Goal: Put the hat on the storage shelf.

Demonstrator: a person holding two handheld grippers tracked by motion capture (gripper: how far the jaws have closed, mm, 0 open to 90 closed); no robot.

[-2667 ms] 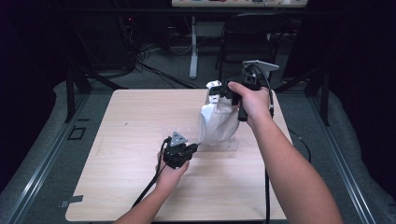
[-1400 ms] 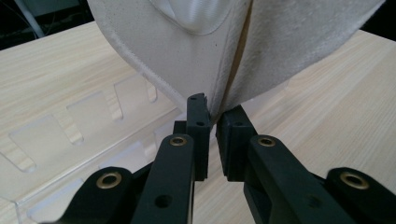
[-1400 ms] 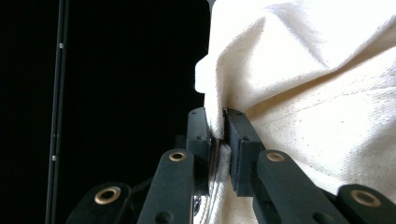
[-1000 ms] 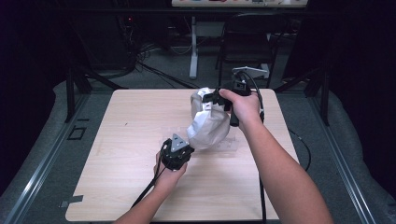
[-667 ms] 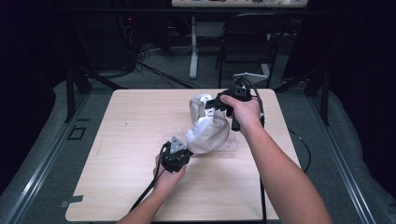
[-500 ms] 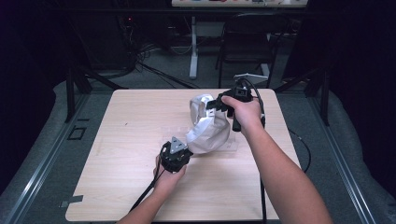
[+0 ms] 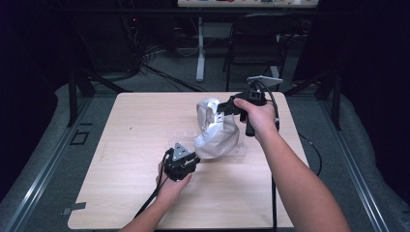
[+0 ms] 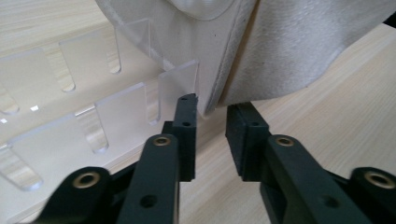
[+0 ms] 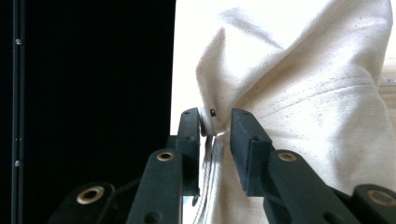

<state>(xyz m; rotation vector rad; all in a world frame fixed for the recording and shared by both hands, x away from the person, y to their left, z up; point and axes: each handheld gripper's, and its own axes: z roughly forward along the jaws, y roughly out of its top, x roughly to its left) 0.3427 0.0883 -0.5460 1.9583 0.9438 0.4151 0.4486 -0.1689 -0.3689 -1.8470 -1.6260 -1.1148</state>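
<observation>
**A:** What is the surface like?

**B:** A pale wooden surface with rounded corners, lit brightly while the room around it is dark. It stands on grey flooring, and a strip of grey tape lies on the floor by the near left corner.

**A:** And behind it?

**B:** A dark chair, a white post and loose cables on the floor. The far edge of the room is too dark to make out.

**A:** Where is the cloth bag?

**B:** The cream cloth bag is right of the middle of the surface, standing up and sagging, its lower edge against a clear plastic rack with slotted walls that lies flat on the wood.

**A:** The grippers?

**B:** The right gripper is at the top of the bag; its jaws are pinched on a fold of the cloth near the rim. The left gripper sits low by the bag's bottom corner. Its jaws stand slightly apart, with the bag's lower edge and a rack wall just at their tips, and I cannot tell whether they are clamping anything.
</observation>
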